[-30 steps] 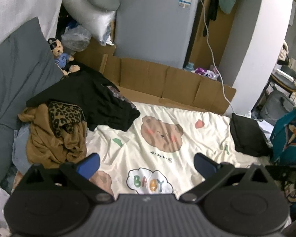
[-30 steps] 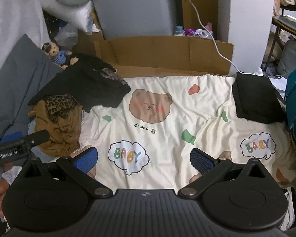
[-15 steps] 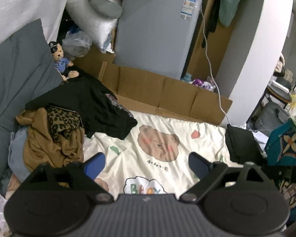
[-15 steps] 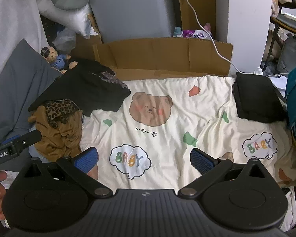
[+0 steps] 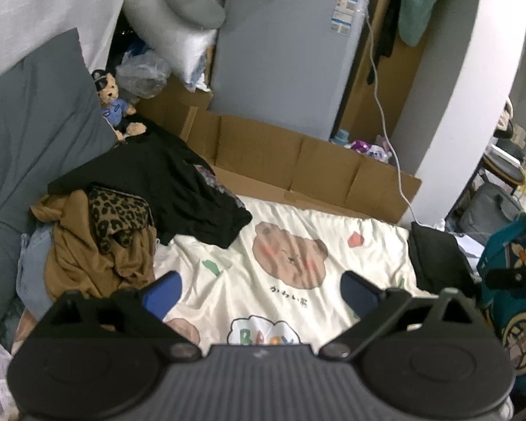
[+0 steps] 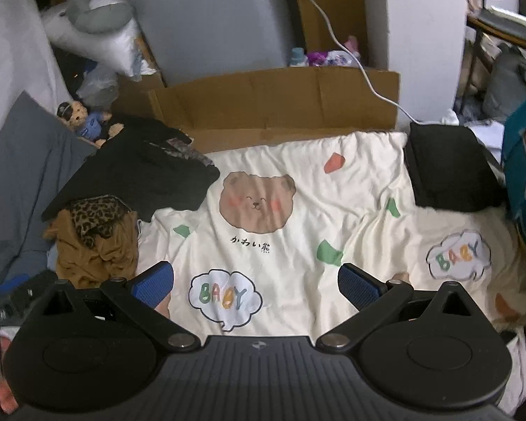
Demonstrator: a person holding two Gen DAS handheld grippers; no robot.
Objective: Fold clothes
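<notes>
On the bed: a cream blanket (image 6: 298, 217) printed with a bear face and "BABY" clouds is spread flat, with both grippers held above its near edge.
Left gripper (image 5: 261, 289): its blue-padded fingers (image 5: 163, 293) stand wide apart and hold nothing; it points toward the clothes pile.
Right gripper (image 6: 256, 282): fingers (image 6: 356, 286) spread wide as well, empty, over the blanket's near part.
Clothes pile (image 5: 98, 235): at the blanket's left side, a crumpled brown garment (image 6: 94, 249) with a leopard-print piece (image 5: 117, 215) lying on top, and a bit of blue denim showing beneath.
Black garment (image 5: 164, 189): loosely spread just behind the pile, its edge overlapping the blanket's far left corner.
Folded black item (image 6: 449, 170): at the blanket's far right corner, well apart from the pile.
Grey cushion (image 5: 28, 122): left of the pile, with a small teddy bear (image 5: 114, 103) leaning at its far end.
Cardboard (image 6: 273, 105): standing along the far edge of the bed, a grey appliance (image 5: 284, 56) behind it.
</notes>
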